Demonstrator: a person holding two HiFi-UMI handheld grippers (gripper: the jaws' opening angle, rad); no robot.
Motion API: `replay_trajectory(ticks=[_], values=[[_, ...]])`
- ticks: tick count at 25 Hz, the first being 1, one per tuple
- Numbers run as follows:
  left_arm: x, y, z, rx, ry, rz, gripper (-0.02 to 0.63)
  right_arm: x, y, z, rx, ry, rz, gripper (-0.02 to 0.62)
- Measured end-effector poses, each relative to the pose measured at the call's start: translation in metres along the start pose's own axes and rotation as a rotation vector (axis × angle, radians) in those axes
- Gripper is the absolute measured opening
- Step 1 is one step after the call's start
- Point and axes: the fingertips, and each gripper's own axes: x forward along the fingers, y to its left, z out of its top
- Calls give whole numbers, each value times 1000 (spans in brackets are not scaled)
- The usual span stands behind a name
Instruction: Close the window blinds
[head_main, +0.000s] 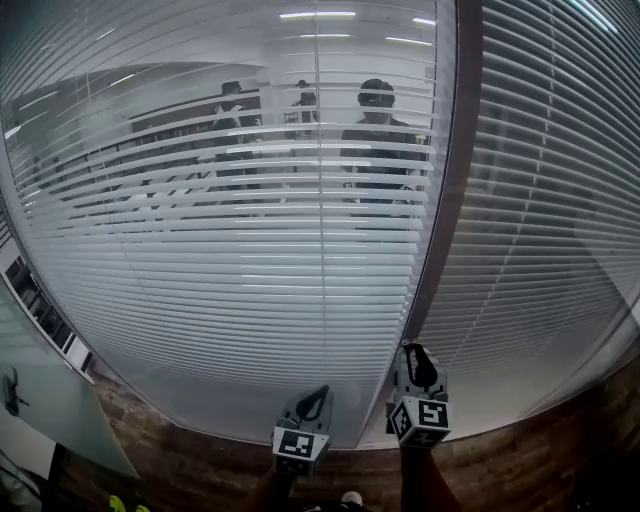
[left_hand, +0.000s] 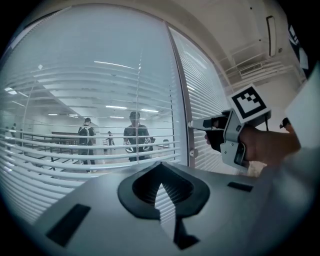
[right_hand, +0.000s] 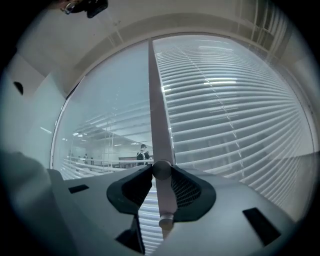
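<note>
Left gripper (left_hand: 159, 165) sits low at the bottom edge, jaws together with nothing between them, aimed at the left blind (head_main: 190, 270); contact with it can't be told. Left blind hangs full length over its pane. Its upper slats are tilted open, so people (head_main: 376, 125) standing in the room behind the glass show through, while the lower part reads opaque from this angle. Thin cord (head_main: 320, 200) runs straight down that blind. Right gripper (right_hand: 161, 170) is just right of the left one, held in a hand (left_hand: 267, 145), marker cube facing the head camera, jaws clamped on the wand (right_hand: 164, 200). Wand hangs upright, its capped end just below the jaws. It sits close by the post (head_main: 452, 180) that splits the two panes. Right of the post, the right blind (head_main: 560, 200) covers its pane, slats lying near flat, with little visible through them. Wood-grain floor (head_main: 200, 465) runs under the window.
</note>
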Motion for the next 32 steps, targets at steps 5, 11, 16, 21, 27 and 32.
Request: replay_trajectory(ticks=[5,11,16,21,27,32], values=[[2,-1,0,1,-5,-6,0,1,4,2,-242,28,19,124],[3,-1,0,3,-6,-8,0,2,8,0,-546,83,37,124],[5,-4,0,4,-4,-16,0,2,13,-1,-838,148,17,124],[4,-7,1,9,-9,-26,0,0,15,-6,-1138,152,84,124],[3,-5,-3,6,-6,-21,0,-1,15,-10,-1441,154,142,124],[0,-2,-6,-2,0,-8,0,0,16,-11,-1521,126,129,124]])
